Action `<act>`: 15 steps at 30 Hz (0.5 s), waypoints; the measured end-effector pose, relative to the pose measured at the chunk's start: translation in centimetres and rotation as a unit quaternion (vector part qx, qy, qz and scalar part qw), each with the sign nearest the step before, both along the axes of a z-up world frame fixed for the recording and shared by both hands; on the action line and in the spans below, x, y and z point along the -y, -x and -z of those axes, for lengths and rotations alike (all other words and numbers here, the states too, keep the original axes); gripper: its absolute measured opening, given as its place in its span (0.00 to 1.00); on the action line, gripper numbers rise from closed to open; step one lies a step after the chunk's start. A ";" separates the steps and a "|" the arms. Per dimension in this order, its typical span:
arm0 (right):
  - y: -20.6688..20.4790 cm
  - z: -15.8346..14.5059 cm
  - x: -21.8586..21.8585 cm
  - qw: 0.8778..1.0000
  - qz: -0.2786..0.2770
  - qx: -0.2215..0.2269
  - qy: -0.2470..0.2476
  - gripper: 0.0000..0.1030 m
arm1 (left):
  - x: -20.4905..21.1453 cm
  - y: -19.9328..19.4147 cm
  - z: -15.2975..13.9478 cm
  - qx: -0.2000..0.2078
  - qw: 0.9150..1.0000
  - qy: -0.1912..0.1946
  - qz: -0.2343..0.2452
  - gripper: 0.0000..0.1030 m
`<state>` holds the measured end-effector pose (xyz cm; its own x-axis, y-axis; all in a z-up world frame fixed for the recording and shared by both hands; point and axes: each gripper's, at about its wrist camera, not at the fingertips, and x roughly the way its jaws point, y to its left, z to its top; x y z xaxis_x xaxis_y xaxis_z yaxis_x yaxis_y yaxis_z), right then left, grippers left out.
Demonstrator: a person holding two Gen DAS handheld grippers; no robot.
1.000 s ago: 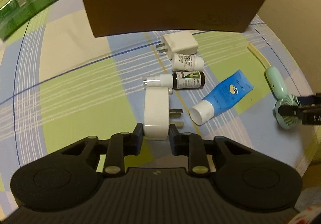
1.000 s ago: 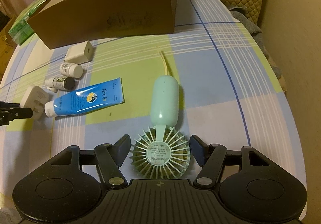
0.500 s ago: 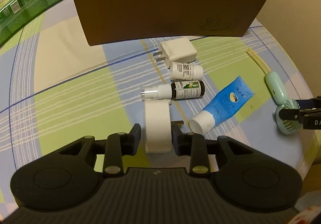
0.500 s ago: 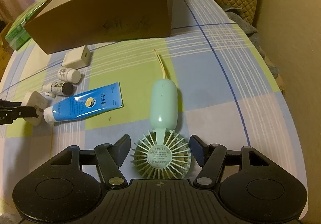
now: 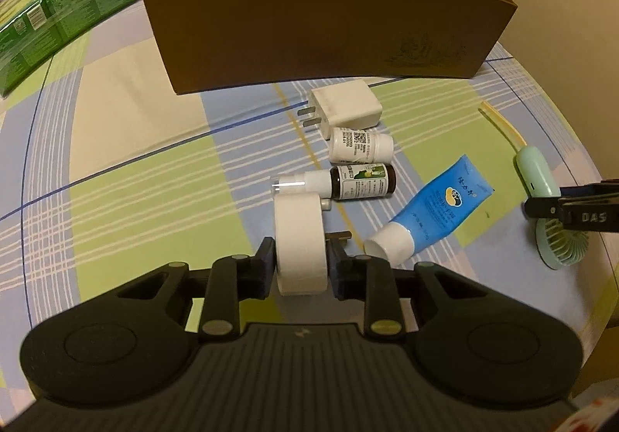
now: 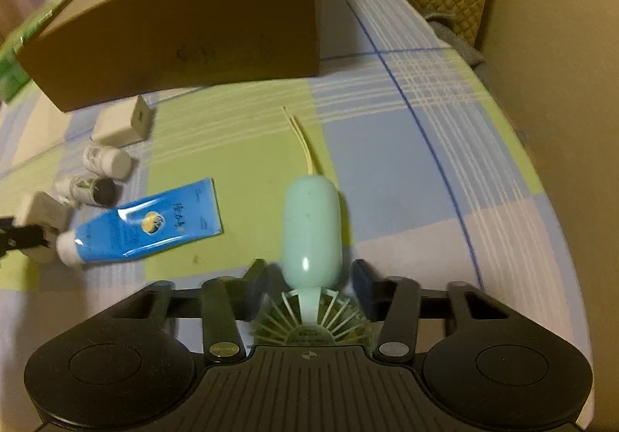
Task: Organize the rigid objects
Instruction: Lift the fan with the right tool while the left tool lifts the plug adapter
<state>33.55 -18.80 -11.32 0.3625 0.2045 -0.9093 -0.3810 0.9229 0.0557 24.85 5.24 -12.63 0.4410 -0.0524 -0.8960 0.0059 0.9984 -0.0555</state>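
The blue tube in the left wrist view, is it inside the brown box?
No, the blue tube lies on the checked cloth in front of the brown box, beside the dark bottle.

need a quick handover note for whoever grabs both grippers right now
Left gripper: shut on the white rounded plug adapter, tipped on edge on the checked cloth.
Right gripper: jaws have just been closing around the mint green handheld fan; contact unclear.
Brown cardboard box: what shows of its inside is bare.
Lying in front of the box: white square charger, white pill bottle, dark dropper bottle, blue squeeze tube.
Left: box everything.
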 end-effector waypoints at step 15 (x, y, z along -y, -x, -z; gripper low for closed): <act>2.4 -0.7 -0.4 0.999 -0.026 0.025 -0.018 0.35 | -0.1 1.0 -0.2 0.006 1.000 -0.016 -0.011 0.22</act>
